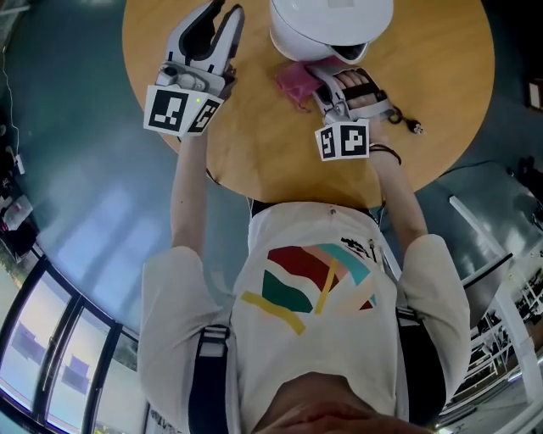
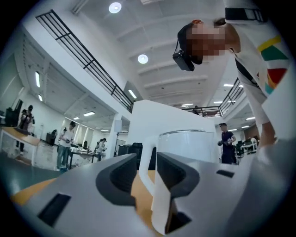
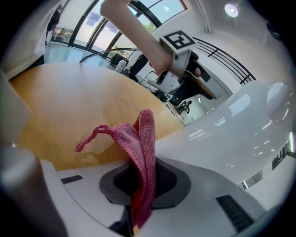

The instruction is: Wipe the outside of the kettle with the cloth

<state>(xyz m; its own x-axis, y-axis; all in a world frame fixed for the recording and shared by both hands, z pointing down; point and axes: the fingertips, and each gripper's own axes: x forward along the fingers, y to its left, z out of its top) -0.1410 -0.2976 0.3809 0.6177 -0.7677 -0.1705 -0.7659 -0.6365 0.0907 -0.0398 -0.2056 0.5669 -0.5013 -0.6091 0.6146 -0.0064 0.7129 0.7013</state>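
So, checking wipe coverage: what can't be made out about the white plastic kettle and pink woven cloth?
White plastic kettle: far side cut off by head view's top edge.
Pink woven cloth: lower end hidden inside the right gripper.
Cloth-kettle contact: unclear in every view.

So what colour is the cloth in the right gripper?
Pink. The cloth shows best in the right gripper view.

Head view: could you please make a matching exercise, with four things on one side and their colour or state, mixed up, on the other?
Things:
1. kettle
2. cloth
3. left gripper
4. table

Colour or state:
A. jaws apart
B. round, wooden
C. white
D. pinched in the right gripper

Pairs: 1-C, 2-D, 3-A, 4-B
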